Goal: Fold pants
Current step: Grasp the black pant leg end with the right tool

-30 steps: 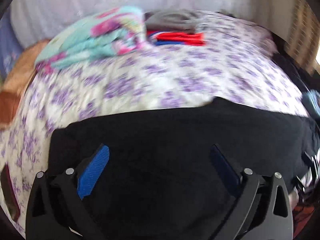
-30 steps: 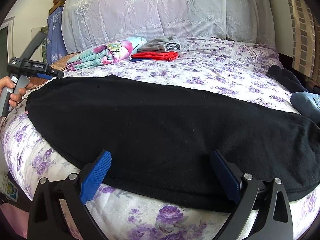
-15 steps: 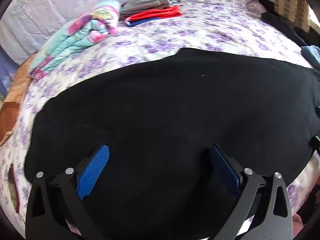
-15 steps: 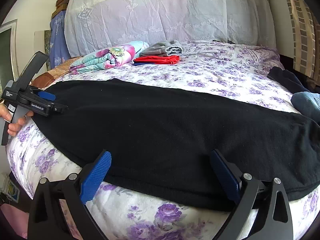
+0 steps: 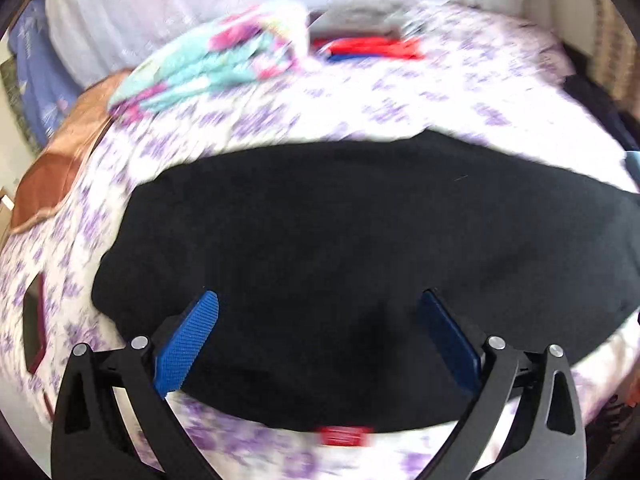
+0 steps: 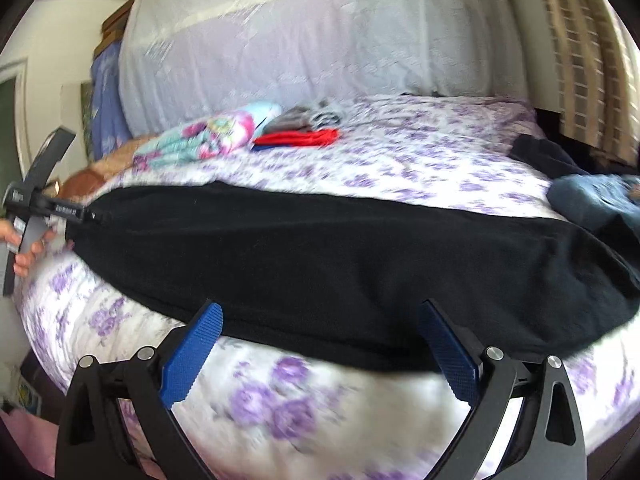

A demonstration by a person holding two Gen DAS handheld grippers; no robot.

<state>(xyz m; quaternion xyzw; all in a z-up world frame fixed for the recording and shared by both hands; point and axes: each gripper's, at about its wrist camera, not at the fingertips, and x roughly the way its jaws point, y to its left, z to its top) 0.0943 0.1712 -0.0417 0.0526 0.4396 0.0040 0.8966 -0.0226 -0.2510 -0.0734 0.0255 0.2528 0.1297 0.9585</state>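
Black pants (image 5: 344, 248) lie spread flat across the near part of a bed with a purple-flowered sheet (image 5: 400, 108). A red label (image 5: 345, 435) shows at their near edge. My left gripper (image 5: 320, 320) is open, hovering over the pants' left end. My right gripper (image 6: 320, 328) is open, over the pants' near edge (image 6: 344, 264) at the bed's front. The left gripper also shows in the right wrist view (image 6: 84, 214), at the pants' far left end, held by a hand.
A folded floral blanket (image 6: 208, 136) and a stack of folded red, blue and grey clothes (image 6: 304, 132) lie at the back. Dark and blue garments (image 6: 588, 196) lie at the right. A phone-like dark object (image 5: 34, 320) lies left. White pillows (image 6: 312, 40) stand behind.
The left gripper has pulled back and lifted, so the pants' near edge and red label now show. The right gripper has dropped slightly toward the bed's front edge. Both stay open.
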